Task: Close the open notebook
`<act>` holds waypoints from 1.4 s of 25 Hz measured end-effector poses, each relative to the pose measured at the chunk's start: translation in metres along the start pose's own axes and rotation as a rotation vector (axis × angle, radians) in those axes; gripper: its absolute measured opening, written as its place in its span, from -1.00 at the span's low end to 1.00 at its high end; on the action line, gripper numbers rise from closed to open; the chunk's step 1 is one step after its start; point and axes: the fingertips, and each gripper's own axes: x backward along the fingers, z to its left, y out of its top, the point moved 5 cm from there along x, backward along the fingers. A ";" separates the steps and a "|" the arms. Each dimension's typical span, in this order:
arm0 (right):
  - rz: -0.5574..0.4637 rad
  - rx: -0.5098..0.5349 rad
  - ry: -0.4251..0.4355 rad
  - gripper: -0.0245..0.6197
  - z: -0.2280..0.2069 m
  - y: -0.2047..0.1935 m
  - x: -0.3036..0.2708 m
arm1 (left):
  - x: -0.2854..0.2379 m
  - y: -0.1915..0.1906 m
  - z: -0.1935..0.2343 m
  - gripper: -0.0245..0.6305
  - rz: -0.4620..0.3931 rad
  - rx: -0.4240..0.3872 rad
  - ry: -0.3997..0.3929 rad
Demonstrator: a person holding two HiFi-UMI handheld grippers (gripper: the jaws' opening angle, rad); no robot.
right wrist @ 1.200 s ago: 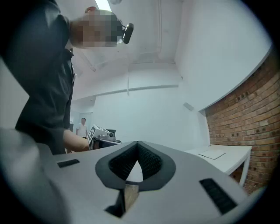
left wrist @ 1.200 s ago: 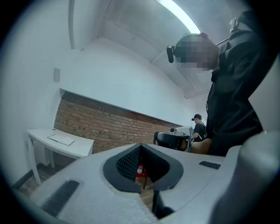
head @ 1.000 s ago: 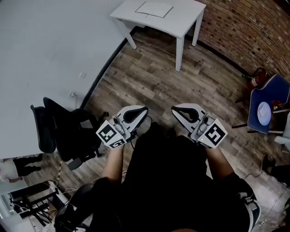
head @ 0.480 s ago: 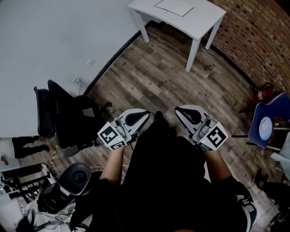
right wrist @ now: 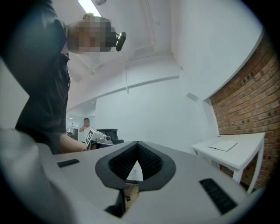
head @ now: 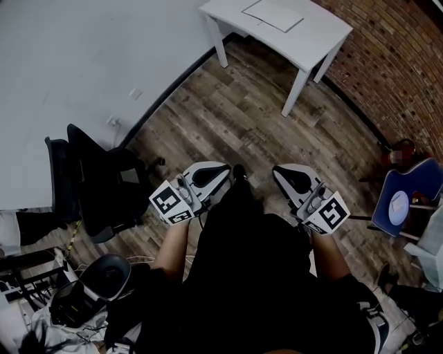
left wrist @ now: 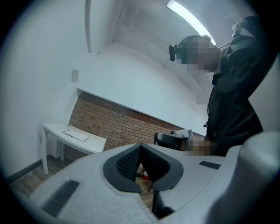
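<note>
The notebook lies flat on the white tabletop at the far side of the room, in the corner where the white wall meets the brick wall. It is well apart from the person, with a stretch of wood floor between. At this range it shows only as a pale flat sheet, and I cannot make out its pages or spine.

The left tool and the right tool are held level at waist height, side by side in front of the body, both pointing toward the tabletop. That looks like a carrying pose for the way over, not a working one. Each gripper view shows its own jaws closed tip to tip with nothing between them. That suits an approach, since nothing needs holding yet. Both views catch the notebook off to one side, small on the tabletop.

Closing it has not begun. The next need, I judge, is to get within reach, clear of the black chair on the left.
</note>
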 end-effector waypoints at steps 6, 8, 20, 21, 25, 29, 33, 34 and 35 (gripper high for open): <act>0.003 0.024 -0.011 -0.90 -0.049 0.006 -0.037 | -0.014 0.006 0.057 -0.88 -0.020 0.006 0.010; 0.010 0.034 -0.018 -0.90 -0.070 0.008 -0.049 | -0.021 0.009 0.081 -0.88 -0.030 0.008 0.010; 0.037 0.080 -0.095 -0.90 -0.184 0.035 -0.147 | -0.055 0.057 0.230 -0.88 -0.037 0.002 -0.046; 0.034 0.078 -0.110 -0.90 -0.193 0.036 -0.151 | -0.057 0.059 0.241 -0.88 -0.037 0.004 -0.048; 0.026 0.041 -0.147 -0.90 -0.228 0.036 -0.155 | -0.071 0.066 0.275 -0.88 -0.054 0.015 -0.047; 0.008 0.008 -0.131 -0.90 -0.260 0.034 -0.168 | -0.090 0.068 0.303 -0.88 -0.058 0.022 -0.042; 0.021 -0.006 -0.074 -0.90 -0.302 0.025 -0.201 | -0.101 0.069 0.335 -0.88 -0.050 0.025 0.002; 0.023 -0.009 -0.058 -0.90 -0.314 0.023 -0.210 | -0.104 0.069 0.345 -0.88 -0.050 0.029 0.017; 0.024 -0.014 -0.043 -0.90 -0.327 0.023 -0.219 | -0.108 0.070 0.355 -0.88 -0.049 0.035 0.032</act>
